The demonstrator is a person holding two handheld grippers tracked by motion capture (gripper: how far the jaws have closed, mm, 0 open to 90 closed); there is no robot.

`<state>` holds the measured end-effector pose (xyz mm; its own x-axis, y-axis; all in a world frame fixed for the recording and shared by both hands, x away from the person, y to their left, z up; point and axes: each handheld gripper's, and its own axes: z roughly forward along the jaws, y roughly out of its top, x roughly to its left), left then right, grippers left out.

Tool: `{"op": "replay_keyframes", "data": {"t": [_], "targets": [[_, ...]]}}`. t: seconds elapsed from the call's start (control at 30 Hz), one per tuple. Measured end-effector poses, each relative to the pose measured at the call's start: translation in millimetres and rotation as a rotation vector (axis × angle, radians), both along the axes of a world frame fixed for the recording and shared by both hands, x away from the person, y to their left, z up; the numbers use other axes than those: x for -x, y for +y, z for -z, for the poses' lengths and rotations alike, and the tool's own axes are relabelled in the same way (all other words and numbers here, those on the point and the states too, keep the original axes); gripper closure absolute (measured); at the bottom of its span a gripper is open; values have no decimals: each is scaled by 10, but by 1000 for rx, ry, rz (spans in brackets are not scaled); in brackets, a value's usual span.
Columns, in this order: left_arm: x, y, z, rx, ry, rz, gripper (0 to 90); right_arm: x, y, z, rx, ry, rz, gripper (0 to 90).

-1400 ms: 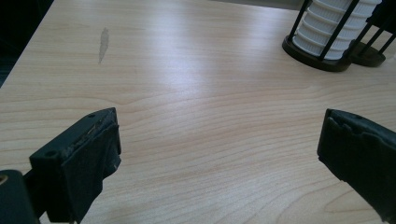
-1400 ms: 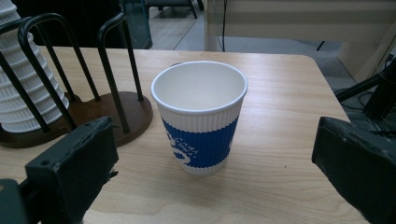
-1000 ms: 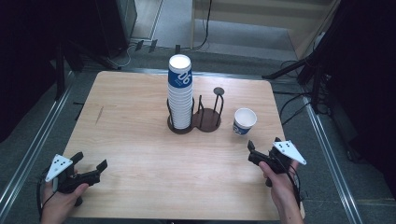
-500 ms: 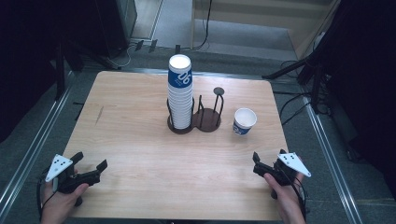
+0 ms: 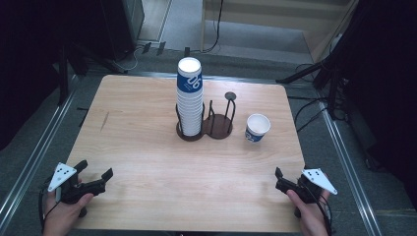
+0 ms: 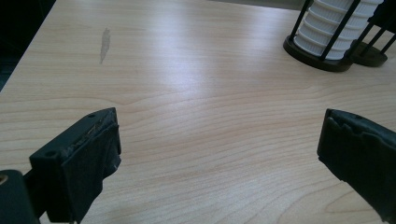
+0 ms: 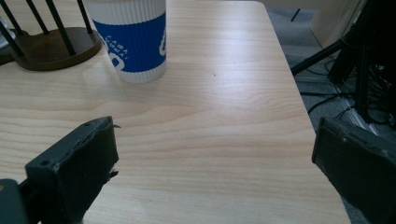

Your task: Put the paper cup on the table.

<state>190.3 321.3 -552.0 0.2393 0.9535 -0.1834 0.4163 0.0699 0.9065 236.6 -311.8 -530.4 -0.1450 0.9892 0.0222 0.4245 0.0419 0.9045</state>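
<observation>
A tall stack of white and blue paper cups (image 5: pixel 189 98) stands in a black wire holder (image 5: pixel 191 132) at the table's middle; its ribbed base (image 6: pixel 334 28) appears in the left gripper view. The holder's second slot (image 5: pixel 219 125) holds nothing. A single blue-banded cup (image 5: pixel 257 128) stands upright to the right of it, close ahead in the right gripper view (image 7: pixel 135 37). My left gripper (image 5: pixel 94 169) (image 6: pixel 215 154) rests open at the near left corner, nothing between its jaws. My right gripper (image 5: pixel 281 179) (image 7: pixel 215 163) is open at the near right edge, well short of the single cup.
The wooden table (image 5: pixel 142 147) has a small dark mark (image 5: pixel 104 120) at its left. Beside it on the right, tripod legs and cables (image 5: pixel 314 83) lie on the floor. The table's right edge (image 7: pixel 299 93) is close to my right gripper.
My right gripper has drawn back toward the near edge of the table, away from the single cup. The left gripper and the cups have stayed put.
</observation>
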Motion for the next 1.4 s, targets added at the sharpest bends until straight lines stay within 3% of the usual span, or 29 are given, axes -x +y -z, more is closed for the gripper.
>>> {"op": "replay_keyframes", "data": {"t": [1.03, 1.4], "targets": [[5, -8, 0, 1, 0, -6, 4, 287, -367, 123, 17, 33, 43, 7], [0, -10, 0, -3, 4, -4, 4, 398, -477, 146, -4, 39, 73, 7]]}}
